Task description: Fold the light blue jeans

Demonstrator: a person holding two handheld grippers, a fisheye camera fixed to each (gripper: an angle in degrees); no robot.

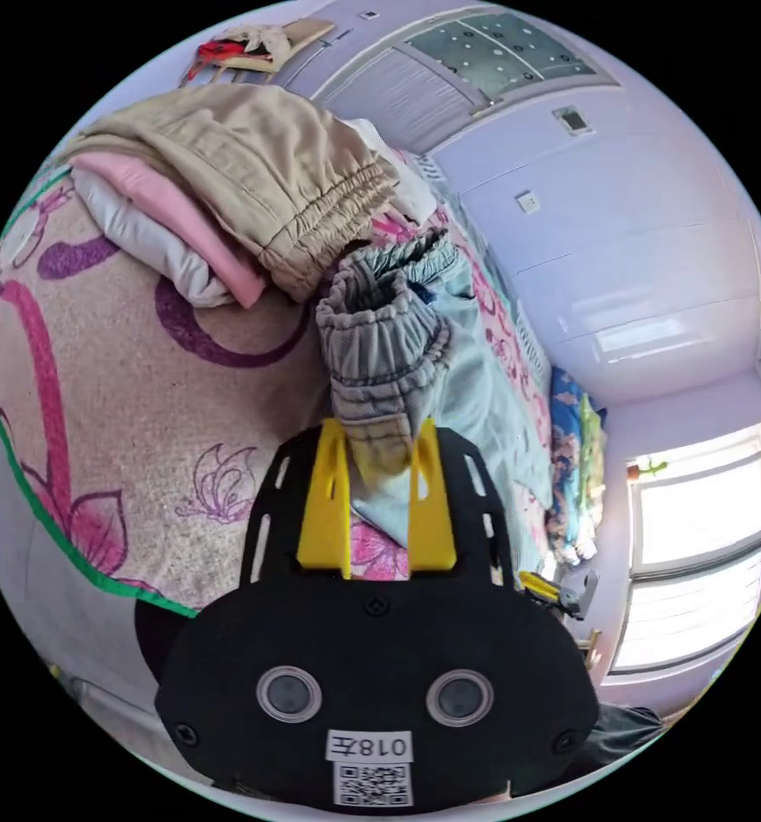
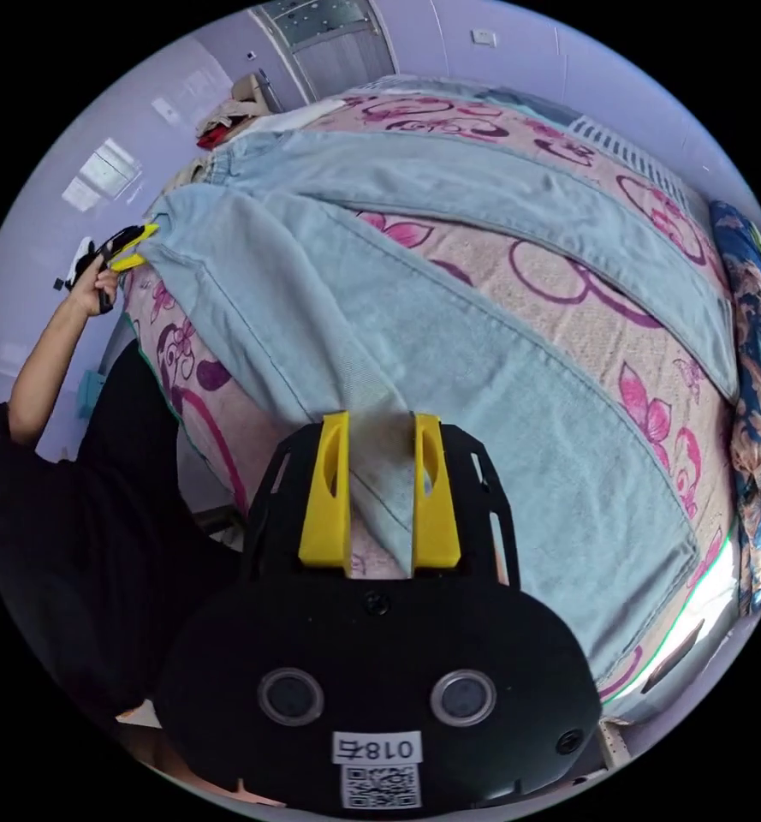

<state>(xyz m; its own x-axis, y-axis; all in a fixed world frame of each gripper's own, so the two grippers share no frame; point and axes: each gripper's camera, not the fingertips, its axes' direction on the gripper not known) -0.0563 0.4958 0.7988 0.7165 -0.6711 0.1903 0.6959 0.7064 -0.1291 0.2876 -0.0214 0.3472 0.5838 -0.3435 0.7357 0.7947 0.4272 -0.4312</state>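
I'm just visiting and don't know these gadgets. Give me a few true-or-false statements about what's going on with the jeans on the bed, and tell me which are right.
1. The left gripper pinches the elastic waistband of the light blue jeans. True.
2. The jeans are already folded into a neat square. False: both legs lie spread out along the bed.
3. The right gripper grips the edge of one jeans leg. True.
4. The folded clothes pile sits on the floor. False: it rests on the bed.
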